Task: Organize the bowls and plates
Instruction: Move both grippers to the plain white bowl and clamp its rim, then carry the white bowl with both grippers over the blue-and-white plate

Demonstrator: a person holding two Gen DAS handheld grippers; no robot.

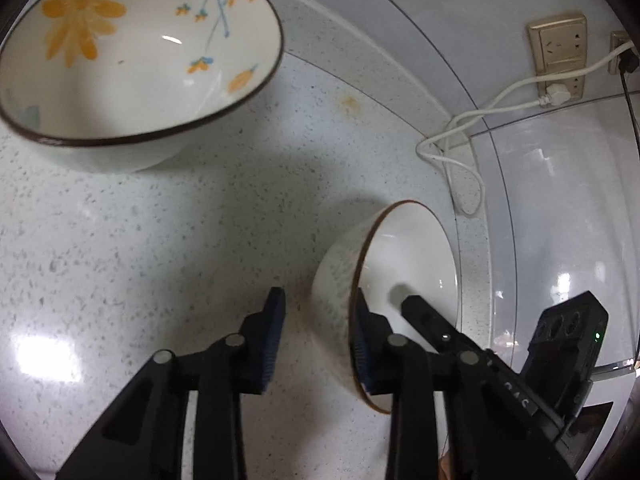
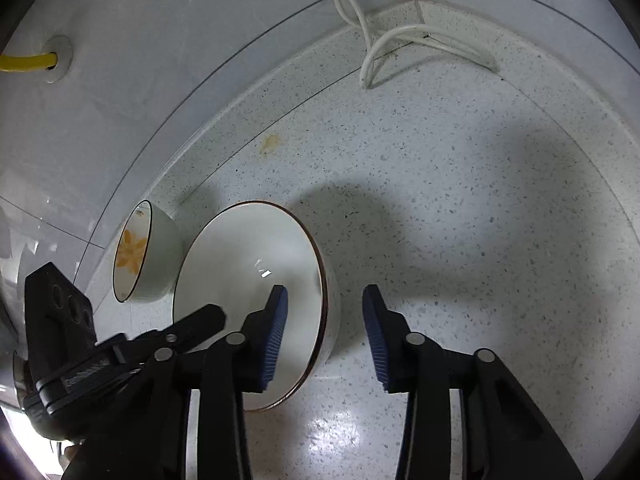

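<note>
Here, the plain white bowl (image 2: 256, 280) with the dark rim is sitting on the speckled desk (image 2: 460, 240), and both of my claws are straddling its wall from opposite sides. My right claw (image 2: 325, 320) is standing parted, its left blue pad inside the bowl and its right pad outside over the desk, neither visibly pressing on the wall. My left claw (image 1: 318, 326) is likewise standing parted, its right pad at the rim of the same bowl (image 1: 416, 256), its left pad over bare desk, so it is gripping nothing. The flowered bowl (image 1: 132, 48), white with orange blossoms, is resting farther back on the desk, just beside the plain one in the right wrist view. Behind them, a white cable (image 1: 460, 152) is looping from a wall socket (image 1: 558, 54) down onto the desk.
</note>
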